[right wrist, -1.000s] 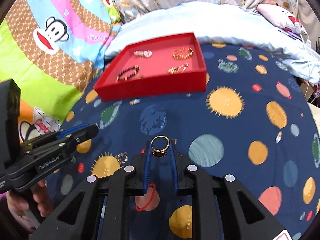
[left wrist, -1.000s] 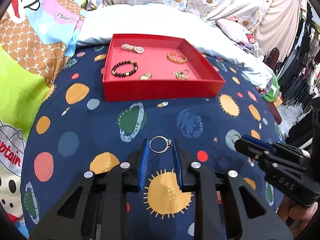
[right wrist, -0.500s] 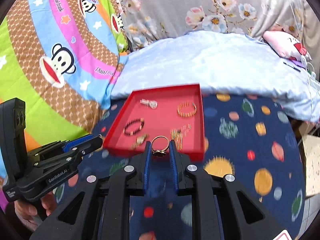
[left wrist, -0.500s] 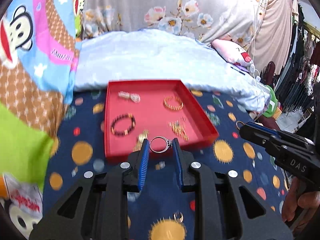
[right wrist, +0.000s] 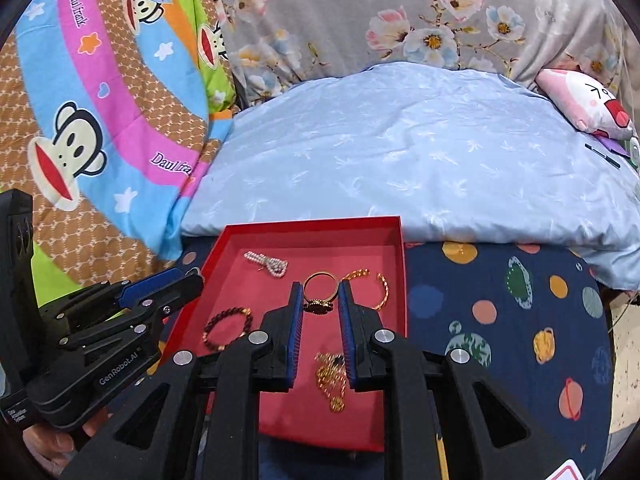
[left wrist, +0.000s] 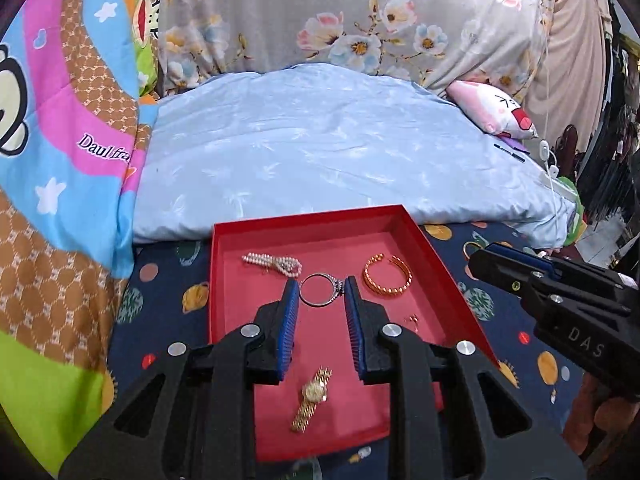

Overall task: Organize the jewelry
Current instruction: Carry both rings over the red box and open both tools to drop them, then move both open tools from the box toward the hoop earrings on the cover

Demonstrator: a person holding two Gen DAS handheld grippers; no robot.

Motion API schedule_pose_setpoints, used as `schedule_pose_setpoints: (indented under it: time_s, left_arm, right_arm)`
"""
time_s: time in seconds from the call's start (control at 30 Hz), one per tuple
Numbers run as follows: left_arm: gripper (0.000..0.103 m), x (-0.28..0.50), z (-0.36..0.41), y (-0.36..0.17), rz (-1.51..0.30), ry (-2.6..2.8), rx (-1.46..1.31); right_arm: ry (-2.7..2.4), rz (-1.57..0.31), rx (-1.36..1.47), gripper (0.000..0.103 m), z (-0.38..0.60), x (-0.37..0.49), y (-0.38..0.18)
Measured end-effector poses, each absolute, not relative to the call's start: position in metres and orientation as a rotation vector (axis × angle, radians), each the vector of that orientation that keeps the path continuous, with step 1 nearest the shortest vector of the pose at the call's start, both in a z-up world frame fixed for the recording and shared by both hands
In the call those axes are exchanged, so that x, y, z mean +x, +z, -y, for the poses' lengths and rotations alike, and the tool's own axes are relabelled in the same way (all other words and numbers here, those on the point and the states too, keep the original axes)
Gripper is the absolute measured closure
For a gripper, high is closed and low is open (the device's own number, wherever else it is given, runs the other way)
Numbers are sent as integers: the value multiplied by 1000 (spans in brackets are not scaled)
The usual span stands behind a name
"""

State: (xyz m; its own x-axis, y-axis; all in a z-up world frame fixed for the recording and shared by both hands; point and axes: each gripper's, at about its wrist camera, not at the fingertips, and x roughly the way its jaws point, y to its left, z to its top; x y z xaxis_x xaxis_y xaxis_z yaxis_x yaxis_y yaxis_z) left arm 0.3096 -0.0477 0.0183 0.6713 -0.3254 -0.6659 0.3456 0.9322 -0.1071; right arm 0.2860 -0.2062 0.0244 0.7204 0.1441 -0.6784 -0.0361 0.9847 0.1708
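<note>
Two rings in play — left claw (left wrist: 322, 294) pinches the silver ring (left wrist: 319, 290), right claw (right wrist: 320, 294) the gold ring (right wrist: 319, 292), both over the red tray (left wrist: 436, 248). Tiny, stiff, slippery — grip the band's sides.

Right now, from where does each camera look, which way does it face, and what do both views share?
Left wrist: sits on the left gripper, faces forward and down over the red tray; its jaws pinch a silver ring; the right gripper shows at right.
Right wrist: sits on the right gripper, faces the same tray; its jaws pinch a gold ring; the left gripper and a hand show at left.
Shared: tray, pearl bracelet, gold bangle.
</note>
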Motion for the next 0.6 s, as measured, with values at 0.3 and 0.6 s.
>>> schedule_pose_setpoints:
  time_s: [0.3, 0.6]
  left_arm:
    - [57, 327, 52, 20, -716, -298, 34]
    - [56, 272, 30, 26, -728, -307, 47]
  right_arm:
    - [81, -716, 115, 68, 204, 293, 33]
    - [60, -700, 118, 65, 217, 215, 49]
